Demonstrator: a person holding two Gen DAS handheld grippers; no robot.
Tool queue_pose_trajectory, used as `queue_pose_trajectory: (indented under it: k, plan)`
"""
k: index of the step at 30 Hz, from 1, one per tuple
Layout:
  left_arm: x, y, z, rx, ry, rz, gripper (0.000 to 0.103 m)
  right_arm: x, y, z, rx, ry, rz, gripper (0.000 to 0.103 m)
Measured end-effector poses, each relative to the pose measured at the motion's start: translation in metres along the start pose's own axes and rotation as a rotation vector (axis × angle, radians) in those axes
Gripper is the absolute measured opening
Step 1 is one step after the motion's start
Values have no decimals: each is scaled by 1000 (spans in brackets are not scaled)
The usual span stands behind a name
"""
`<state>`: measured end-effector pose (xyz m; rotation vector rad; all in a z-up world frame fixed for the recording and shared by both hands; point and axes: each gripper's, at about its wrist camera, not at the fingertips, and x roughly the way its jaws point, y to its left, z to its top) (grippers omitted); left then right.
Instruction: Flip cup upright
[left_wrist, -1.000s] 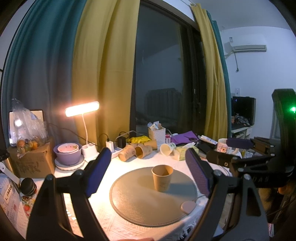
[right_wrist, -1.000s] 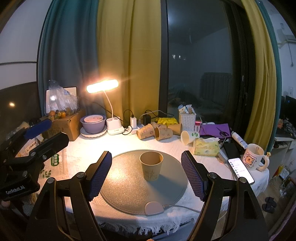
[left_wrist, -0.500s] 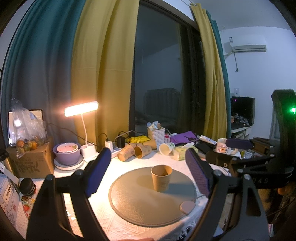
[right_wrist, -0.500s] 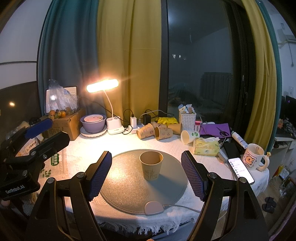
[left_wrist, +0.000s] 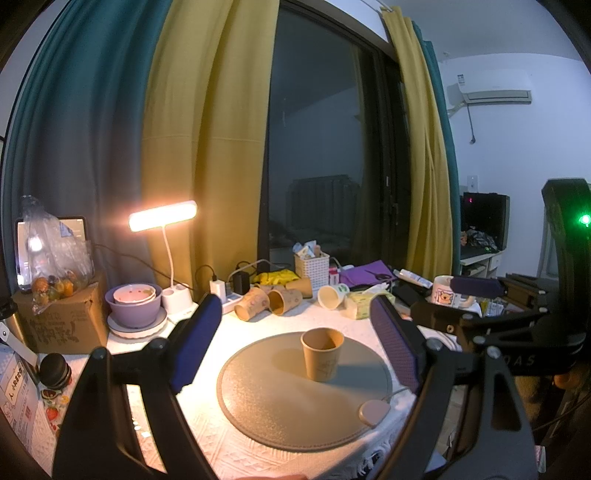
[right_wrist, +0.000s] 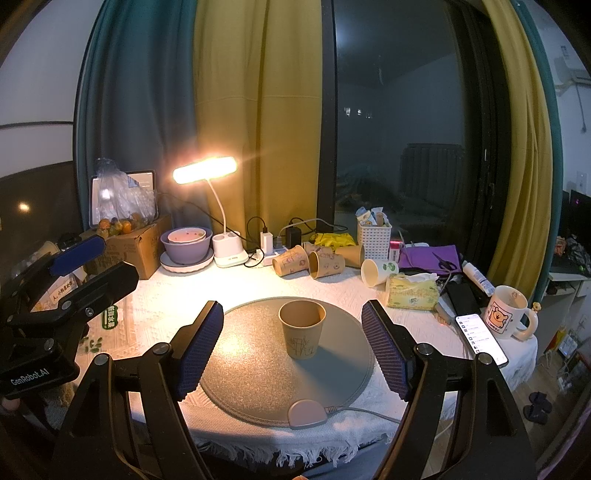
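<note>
My fingers (right_wrist: 201, 350) on the right gripper (right_wrist: 291, 347) stand wide apart and hold nothing; my left gripper (left_wrist: 295, 345) is spread just as wide, also empty. Between both pairs, the paper cup (right_wrist: 302, 328) stands mouth up near the middle of the round grey mat (right_wrist: 255, 373), touched by neither, so I judge the flip done. The risk now is my own hands: a careless sweep inward with either pad could tip so light a cup, or snag the mat's cable (right_wrist: 369, 411) at the table's front edge and drag the mat. Other cups (right_wrist: 308, 261) lie on their sides toward the table's back edge. Readable writing: "GenRobot.AI" on the left gripper's body (right_wrist: 29, 376); the cup's print and the phone (right_wrist: 480, 339) screen are too small to read.
</note>
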<state>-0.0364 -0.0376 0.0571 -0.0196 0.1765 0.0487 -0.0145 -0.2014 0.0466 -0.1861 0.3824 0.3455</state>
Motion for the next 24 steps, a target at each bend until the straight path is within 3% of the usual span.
queue_pose_trajectory:
  k: [19,24]
  plan:
    - [0,0,0,-2,0,0,84,0,0,1,0,2,-1,80]
    - [1,-2,-2,-9,6,-30,84,0,1,0,0,1,0,80]
